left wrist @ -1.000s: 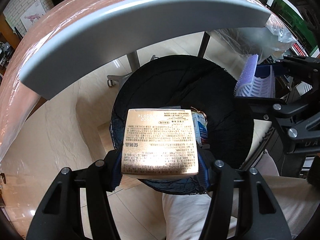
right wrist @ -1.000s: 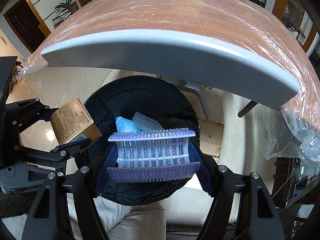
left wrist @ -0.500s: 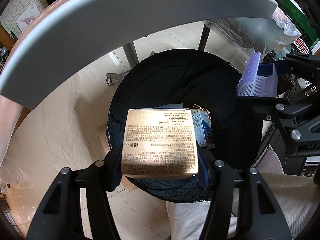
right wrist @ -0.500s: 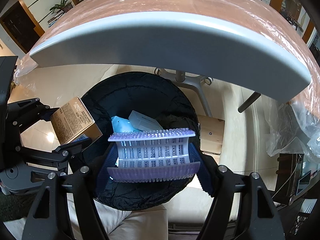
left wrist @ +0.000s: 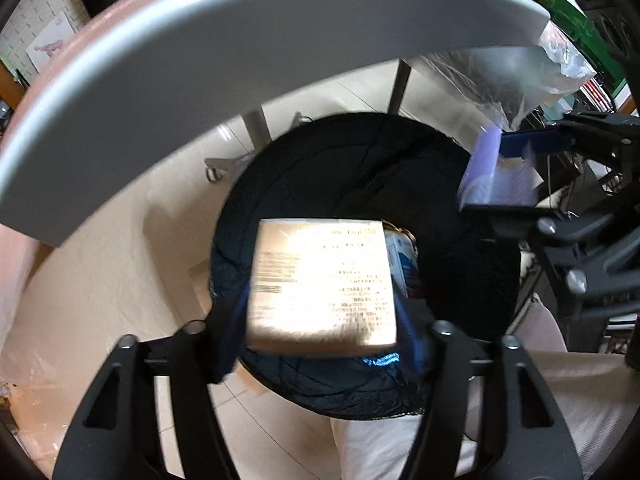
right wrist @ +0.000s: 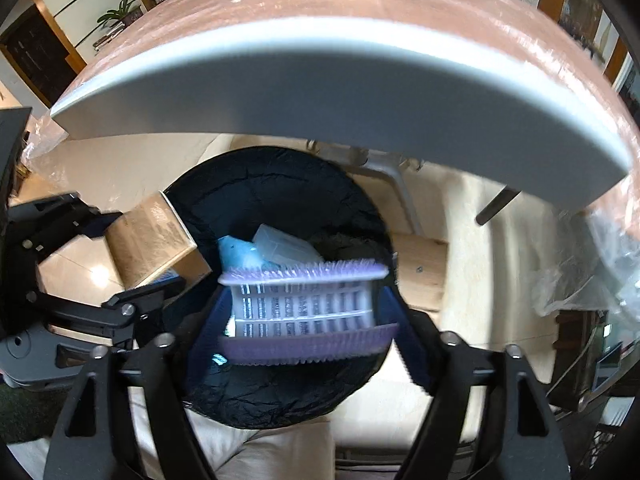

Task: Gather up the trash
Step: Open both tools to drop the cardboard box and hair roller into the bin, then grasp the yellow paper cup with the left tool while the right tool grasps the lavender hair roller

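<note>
Tongs (left wrist: pixel 320 332) widening around gold box (left wrist: pixel 320 284) over bin (left wrist: pixel 360 392).

Both wrist views are aimed steeply downward, close above the black-lined bin (left wrist: pixel 360 184) (right wrist: pixel 280 200), which is shared under the table edge (left wrist: pixel 240 60) (right wrist: pixel 340 96).

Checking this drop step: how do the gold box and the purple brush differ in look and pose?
The gold box is a solid, shiny carton with printed text; the purple brush is a white slotted body between purple bristle rows. The box sits in the left gripper, the brush in the right gripper. Both hang over the black-lined bin, jaws just opening.
</note>
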`<state>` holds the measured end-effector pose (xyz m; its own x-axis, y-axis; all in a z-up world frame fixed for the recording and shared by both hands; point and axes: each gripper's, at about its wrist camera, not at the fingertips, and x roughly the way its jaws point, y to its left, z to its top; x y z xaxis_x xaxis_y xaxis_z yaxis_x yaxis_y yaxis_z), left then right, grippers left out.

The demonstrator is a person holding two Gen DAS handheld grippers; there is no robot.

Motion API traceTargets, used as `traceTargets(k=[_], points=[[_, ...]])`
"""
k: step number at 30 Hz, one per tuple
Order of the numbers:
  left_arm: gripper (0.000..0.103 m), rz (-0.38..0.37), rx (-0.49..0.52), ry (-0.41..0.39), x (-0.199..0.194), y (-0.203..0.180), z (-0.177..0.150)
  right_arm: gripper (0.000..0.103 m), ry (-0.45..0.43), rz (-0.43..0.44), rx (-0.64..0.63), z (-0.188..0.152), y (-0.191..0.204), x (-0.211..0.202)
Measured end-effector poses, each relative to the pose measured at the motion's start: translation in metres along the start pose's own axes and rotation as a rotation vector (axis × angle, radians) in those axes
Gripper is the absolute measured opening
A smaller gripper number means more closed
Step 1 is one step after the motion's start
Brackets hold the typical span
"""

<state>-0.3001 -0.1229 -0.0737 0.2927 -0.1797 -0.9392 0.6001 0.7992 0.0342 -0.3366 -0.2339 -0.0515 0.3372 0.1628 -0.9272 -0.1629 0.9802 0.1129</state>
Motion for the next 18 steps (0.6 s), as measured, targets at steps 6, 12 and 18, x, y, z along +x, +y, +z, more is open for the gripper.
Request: traceTargets(k=[6,12,18], points=[[0.077,-0.016,-0.024,-0.013,-0.007,0.003,-0.005,0.086,-0.016,0.003,0.029,-0.004,-0.010,-0.013],[0.081,-0.053,-0.046,-0.062,-0.035,0.005,-0.009,0.086,-0.078,0.013,0.045,-0.009,-0.020,-0.049],[0.097,-0.208,-0.038,-0.283,-0.131,0.007,0.005,0.099,-0.283,0.014,0.032,0.003,-0.023,-0.123]])
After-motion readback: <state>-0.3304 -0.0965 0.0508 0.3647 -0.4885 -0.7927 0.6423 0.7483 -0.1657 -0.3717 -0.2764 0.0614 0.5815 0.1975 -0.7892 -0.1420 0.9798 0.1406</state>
